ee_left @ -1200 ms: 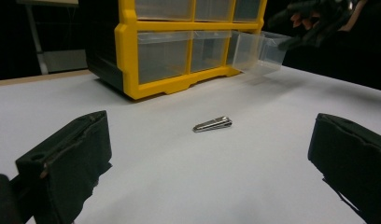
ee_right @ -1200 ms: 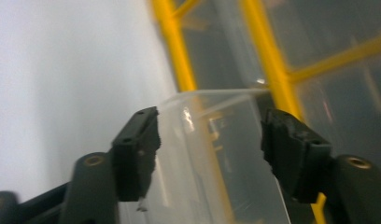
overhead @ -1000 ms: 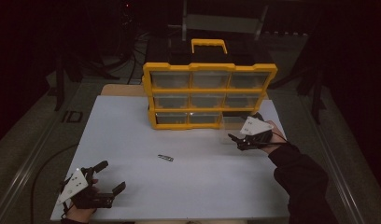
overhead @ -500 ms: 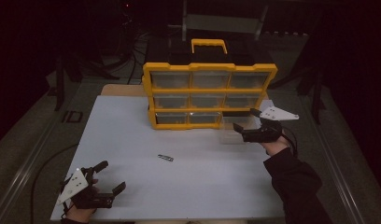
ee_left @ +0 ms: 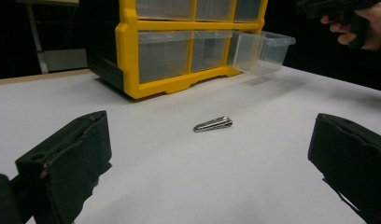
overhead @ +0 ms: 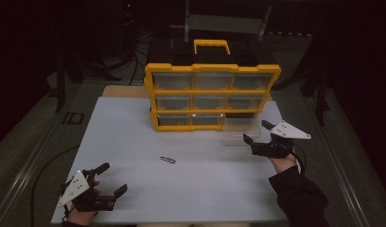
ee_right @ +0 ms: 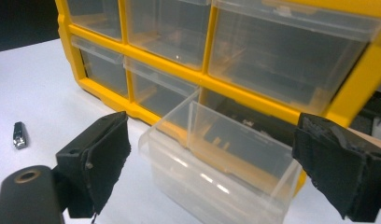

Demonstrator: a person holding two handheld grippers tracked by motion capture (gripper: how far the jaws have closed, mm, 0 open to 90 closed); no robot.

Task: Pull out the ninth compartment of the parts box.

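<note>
A yellow organizer (overhead: 212,97) with clear drawers stands at the back of the white table (overhead: 134,137). Its bottom right drawer (overhead: 238,128) is pulled out and looks empty (ee_right: 226,158). A small metal clipper (overhead: 168,160) lies on the table in front of the organizer (ee_left: 213,124). My right gripper (overhead: 257,131) hovers just right of the drawer. Its jaws have just been opening and stand open, with the drawer's front ahead between them, untouched. My left gripper (overhead: 114,178) rests open at the near left corner, pointing at the clipper, nothing between its jaws.
The organizer's other drawers (overhead: 210,81) are pushed in. A black handle-topped case (overhead: 211,46) sits behind it. The table's near edge (overhead: 181,221) runs close under both hands. Dark floor and stands surround the table.
My right gripper has drawn away from the drawer's front toward the right, and its jaws stand wider. The left gripper and the clipper have kept still.
</note>
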